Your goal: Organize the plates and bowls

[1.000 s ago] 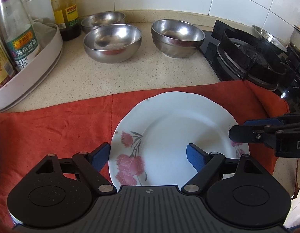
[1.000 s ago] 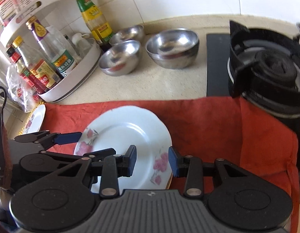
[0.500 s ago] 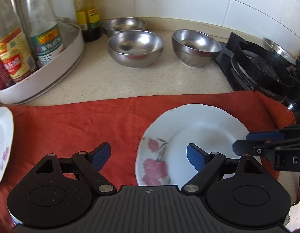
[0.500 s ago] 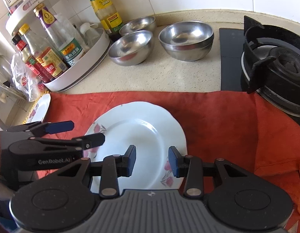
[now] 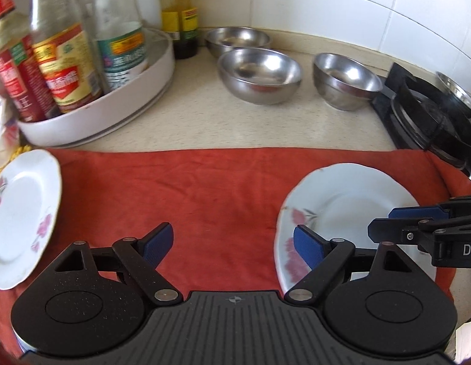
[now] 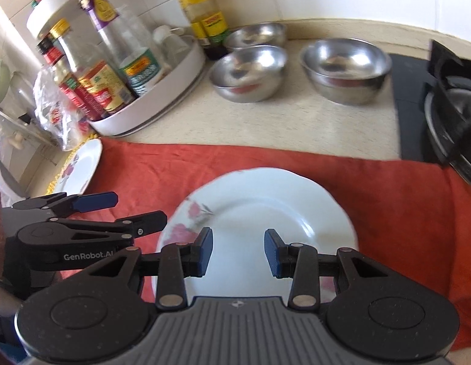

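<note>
A white plate with pink flowers [image 6: 259,210] lies on the red cloth [image 5: 205,188]. My right gripper [image 6: 238,251] hovers over the plate's near part, its jaws partly apart with nothing between them. My left gripper [image 5: 233,243] stands wide open above bare cloth, with the same plate [image 5: 351,213] just to its right. A second flowered plate [image 5: 19,216] lies at the cloth's left end, also visible in the right wrist view [image 6: 80,167]. Three steel bowls [image 5: 259,74] [image 5: 346,80] [image 5: 238,38] stand on the counter behind. Each gripper shows in the other's view: right gripper [image 5: 396,222], left gripper [image 6: 125,211].
A white turntable tray [image 5: 113,103] with several sauce bottles stands at the back left. A tall yellow-labelled bottle [image 5: 180,15] is against the tiled wall. The black gas stove [image 5: 427,115] takes up the right side. The beige counter [image 5: 205,121] lies between the cloth and the bowls.
Both grippers have shifted left. The left one has come off the flowered plate onto bare cloth, and the second plate has come into view at far left. Neither gripper's opening changed.
</note>
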